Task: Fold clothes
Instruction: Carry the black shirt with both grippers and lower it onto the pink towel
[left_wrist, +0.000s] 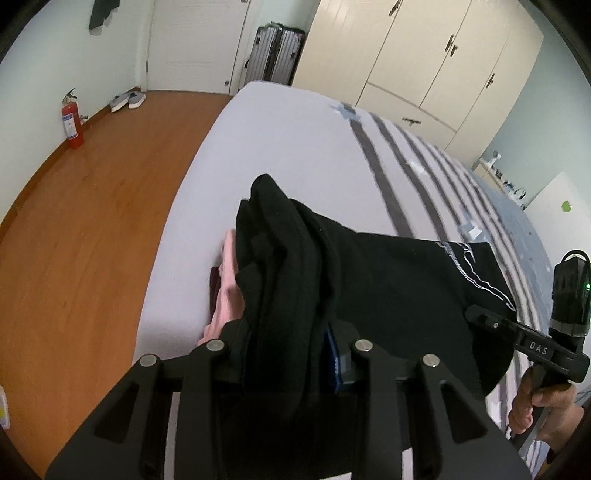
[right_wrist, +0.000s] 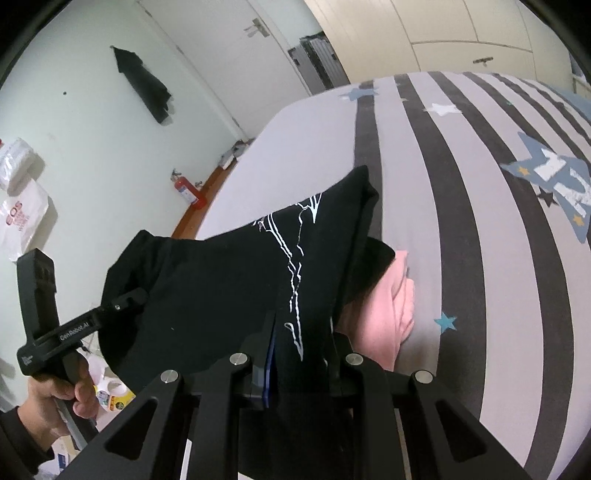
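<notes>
A folded black garment (left_wrist: 388, 280) with a white print (right_wrist: 295, 258) hangs stretched between both grippers above the bed. My left gripper (left_wrist: 291, 332) is shut on its bunched left end. My right gripper (right_wrist: 303, 339) is shut on the printed end. Each gripper shows in the other's view, the right gripper (left_wrist: 476, 314) clamped on the cloth's edge with a hand on its handle, the left gripper (right_wrist: 138, 295) likewise. Under the black garment lies a folded pink garment (right_wrist: 391, 306), also seen as pink cloth (left_wrist: 229, 288), on top of a dark red piece (left_wrist: 214, 291).
The bed (left_wrist: 295, 147) has a grey sheet with dark stripes (right_wrist: 454, 221) and stars. Wooden floor (left_wrist: 92, 206) lies to the left, with a red fire extinguisher (left_wrist: 72, 122), shoes (left_wrist: 127, 100), a suitcase (left_wrist: 275, 55) and a wardrobe (left_wrist: 424, 55) beyond.
</notes>
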